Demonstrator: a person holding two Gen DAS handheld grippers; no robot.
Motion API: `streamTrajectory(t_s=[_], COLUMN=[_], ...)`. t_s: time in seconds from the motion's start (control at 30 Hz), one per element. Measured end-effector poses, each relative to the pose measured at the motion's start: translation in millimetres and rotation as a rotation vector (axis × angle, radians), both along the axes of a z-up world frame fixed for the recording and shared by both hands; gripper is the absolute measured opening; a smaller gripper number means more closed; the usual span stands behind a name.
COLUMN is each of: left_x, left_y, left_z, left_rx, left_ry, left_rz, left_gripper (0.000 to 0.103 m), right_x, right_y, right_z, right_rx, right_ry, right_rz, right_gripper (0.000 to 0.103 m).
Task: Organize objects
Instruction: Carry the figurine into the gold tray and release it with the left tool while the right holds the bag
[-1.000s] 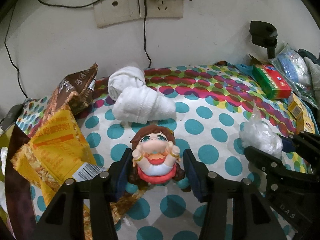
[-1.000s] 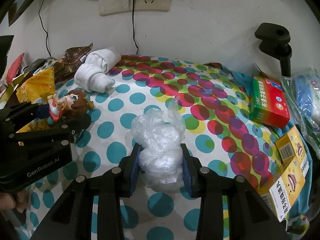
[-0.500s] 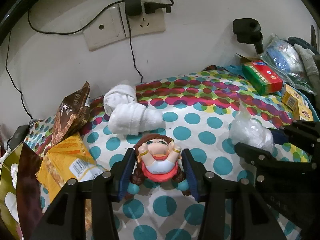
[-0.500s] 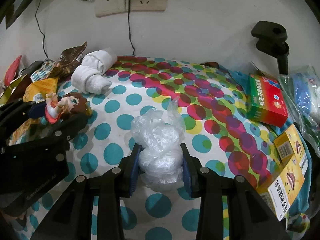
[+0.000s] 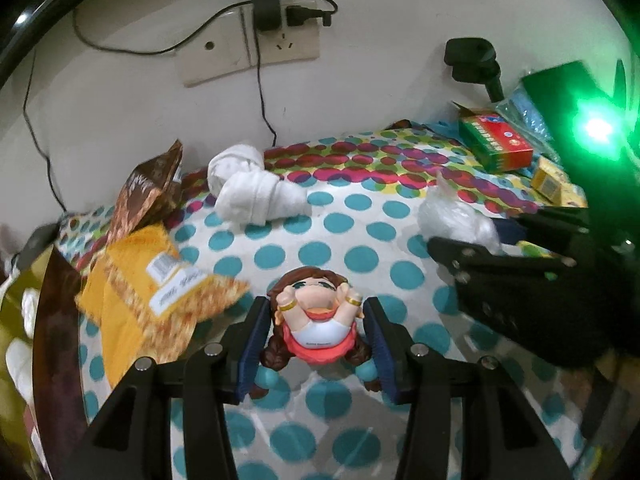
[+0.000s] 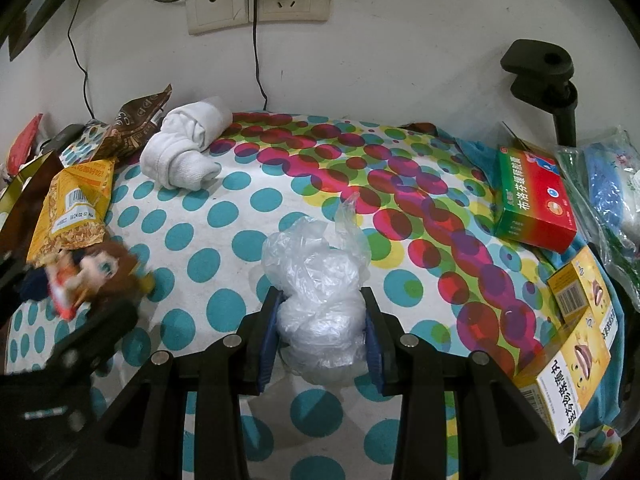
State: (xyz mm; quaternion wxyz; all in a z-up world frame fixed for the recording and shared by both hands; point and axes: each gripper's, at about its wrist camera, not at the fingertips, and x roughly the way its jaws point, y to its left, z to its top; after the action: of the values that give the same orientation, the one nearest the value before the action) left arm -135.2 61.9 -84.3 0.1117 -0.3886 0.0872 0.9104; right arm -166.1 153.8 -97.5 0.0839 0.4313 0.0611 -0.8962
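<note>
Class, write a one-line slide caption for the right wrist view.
Right gripper clamps a crumpled clear plastic bag over the polka-dot cloth, while the left gripper holds a doll figurine.

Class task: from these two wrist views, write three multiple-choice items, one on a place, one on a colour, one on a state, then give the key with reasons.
1. Where do the white socks lie?
A. Near the wall
B. On the green box
C. In the right gripper

2. What colour is the doll's hair?
A. Blue
B. Brown
C. White

3. What is the right gripper doing?
A. Standing open, empty
B. Gripping a box
C. Gripping the plastic bag

Key: 1 A, they rest at the cloth's far edge; 2 B, brown hair frames its face; 3 C, both pads press the crumpled bag.
</note>
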Motion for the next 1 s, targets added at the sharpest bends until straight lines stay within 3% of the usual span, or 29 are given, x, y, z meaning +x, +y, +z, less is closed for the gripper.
streamTrajectory(t_s=[0.17, 0.4, 0.6, 1.0], left_x=[21.1, 49.6, 65.4, 77.5], left_y=[-16.4, -47.8, -96.7, -212.7], left_z=[14.0, 56.4, 81.7, 66.9], left_rx=[0.021, 0.045, 0.045, 0.083], left_ry=[-0.012, 0.064, 0.108, 0.017], left_rz=[0.042, 0.092, 0.206, 0.484], left_gripper=[0.049, 0.049, 0.049, 0.049], right_x=[-0.3, -0.4, -1.0, -0.9], right_y=[-0.3, -1.3, -1.4, -2.6], right_z=[-0.1, -0.2, -0.1, -0.2], right_rx=[0.000, 0.001, -0.002, 0.003], right_ry=[0.000, 0.000, -0.001, 0.000], right_rz=[-0.001, -0.002, -0.004, -0.005], right_gripper=[0.036, 0.036, 0.037, 0.037])
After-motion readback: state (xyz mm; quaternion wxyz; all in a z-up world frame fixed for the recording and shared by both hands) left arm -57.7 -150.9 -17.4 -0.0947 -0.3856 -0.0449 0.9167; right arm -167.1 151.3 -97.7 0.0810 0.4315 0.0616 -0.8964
